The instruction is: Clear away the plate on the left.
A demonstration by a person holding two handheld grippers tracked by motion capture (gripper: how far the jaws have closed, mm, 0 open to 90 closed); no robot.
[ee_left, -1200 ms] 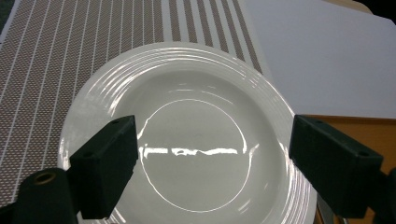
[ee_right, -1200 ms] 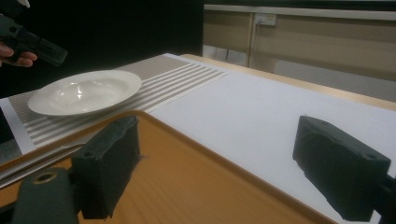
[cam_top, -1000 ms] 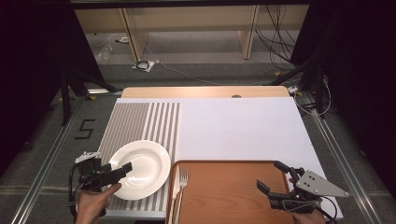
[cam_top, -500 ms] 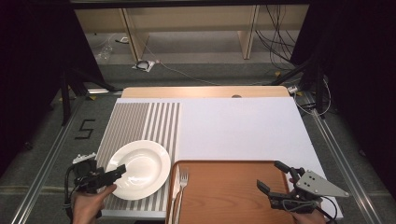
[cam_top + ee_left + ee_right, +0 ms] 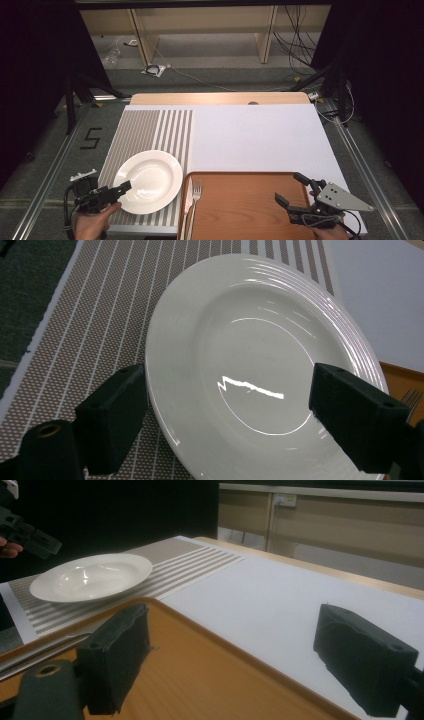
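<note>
A: What changed on the left?

B: The left tool (image 5: 119, 189) has pulled back off the round white ceramic plate (image 5: 148, 181); a second ago its jaws reached over the rim, now they're spread, gripping nothing.

A: And the plate?

B: On the striped grey placemat (image 5: 145, 132), beside the wooden tray (image 5: 245, 205). Looks released. The right tool (image 5: 292, 192) hovers unclenched over the tray.

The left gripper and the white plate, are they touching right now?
Cannot tell. In the left gripper view the left gripper is open, jaws either side of the white plate's near rim, but no contact or gap shows plainly.
</note>
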